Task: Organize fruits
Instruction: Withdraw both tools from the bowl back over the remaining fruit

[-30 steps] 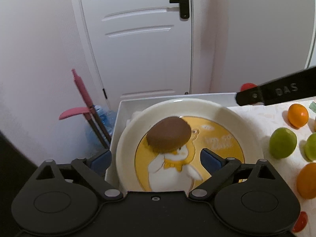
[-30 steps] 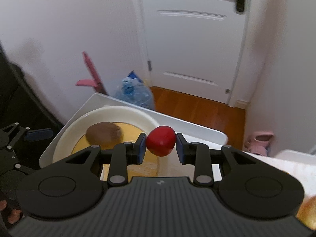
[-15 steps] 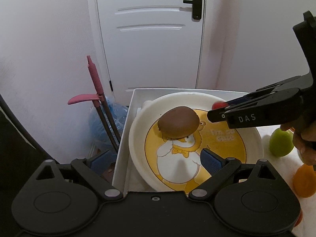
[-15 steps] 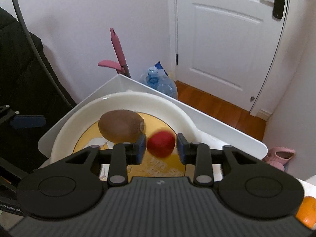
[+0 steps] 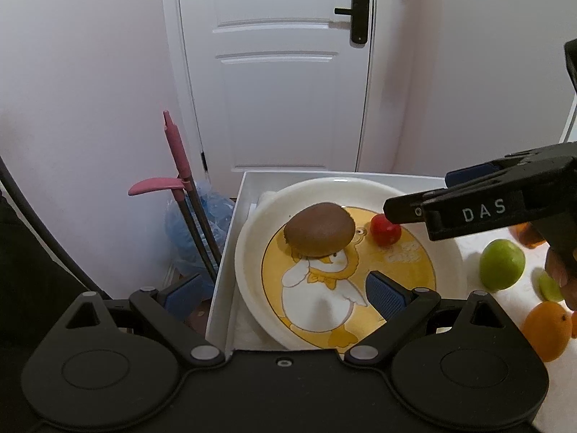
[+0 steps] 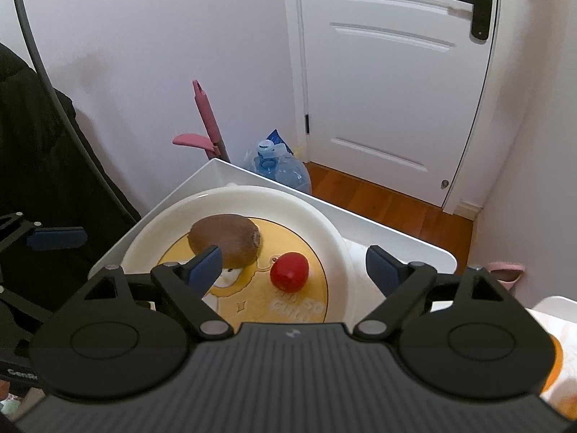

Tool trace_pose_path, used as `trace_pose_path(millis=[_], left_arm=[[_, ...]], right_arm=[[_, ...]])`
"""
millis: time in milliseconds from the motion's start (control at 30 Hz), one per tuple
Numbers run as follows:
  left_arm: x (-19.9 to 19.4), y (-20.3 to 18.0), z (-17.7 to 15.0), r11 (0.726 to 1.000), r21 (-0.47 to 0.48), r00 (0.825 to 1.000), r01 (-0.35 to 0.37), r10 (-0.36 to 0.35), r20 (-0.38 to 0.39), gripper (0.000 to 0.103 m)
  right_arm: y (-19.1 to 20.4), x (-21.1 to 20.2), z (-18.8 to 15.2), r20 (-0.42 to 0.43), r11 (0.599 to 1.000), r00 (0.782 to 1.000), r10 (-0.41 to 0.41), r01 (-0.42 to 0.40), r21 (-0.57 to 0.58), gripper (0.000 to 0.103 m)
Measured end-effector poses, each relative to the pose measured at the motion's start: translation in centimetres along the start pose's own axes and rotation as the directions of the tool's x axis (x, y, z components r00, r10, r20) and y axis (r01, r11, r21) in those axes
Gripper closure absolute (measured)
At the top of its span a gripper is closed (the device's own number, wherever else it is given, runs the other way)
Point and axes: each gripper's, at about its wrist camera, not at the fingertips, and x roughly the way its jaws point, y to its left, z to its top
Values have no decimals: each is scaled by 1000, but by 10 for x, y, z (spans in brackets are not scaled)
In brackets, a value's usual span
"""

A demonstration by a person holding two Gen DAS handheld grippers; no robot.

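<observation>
Right gripper (image 6: 294,267) "DAS": just opened wide | tomato (image 6: 289,271) on plate (image 6: 324,223)

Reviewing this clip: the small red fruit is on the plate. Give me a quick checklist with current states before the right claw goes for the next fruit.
1. Red fruit resting on plate: ok.
2. Right claw open, jaws just opened, pads clear of the fruit: ok.
3. Kiwi on plate, apart from red fruit: ok.
4. Left claw open, holding nothing: ok.
5. Green fruit and orange on table, not yet moved: not ok.
6. Red fruit settled, not rolling: cannot tell.
</observation>
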Motion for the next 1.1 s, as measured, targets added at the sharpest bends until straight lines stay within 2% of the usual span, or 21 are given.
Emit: trace_pose_path(millis=[333,667,867,1100], left_arm=[[-32,-7,8,1000,15,999,5,-6,53,0],[-65,-17,13,998,17,994,66,-67,83,0],[-92,-35,10,998,31,991,61,-65,118,0],[-124,-63,-6,1000,-5,988,22,-21,150,0]], right_arm=[[4,-61,-1,51,990,995,-83,77,114,0],[-18,-127,-24,47,965,983,-175,162,207,0],[-37,-168,-48,49,957,976,-210,195,215,0],[-55,-201,-83,50,969,981,-189,178,171,0]])
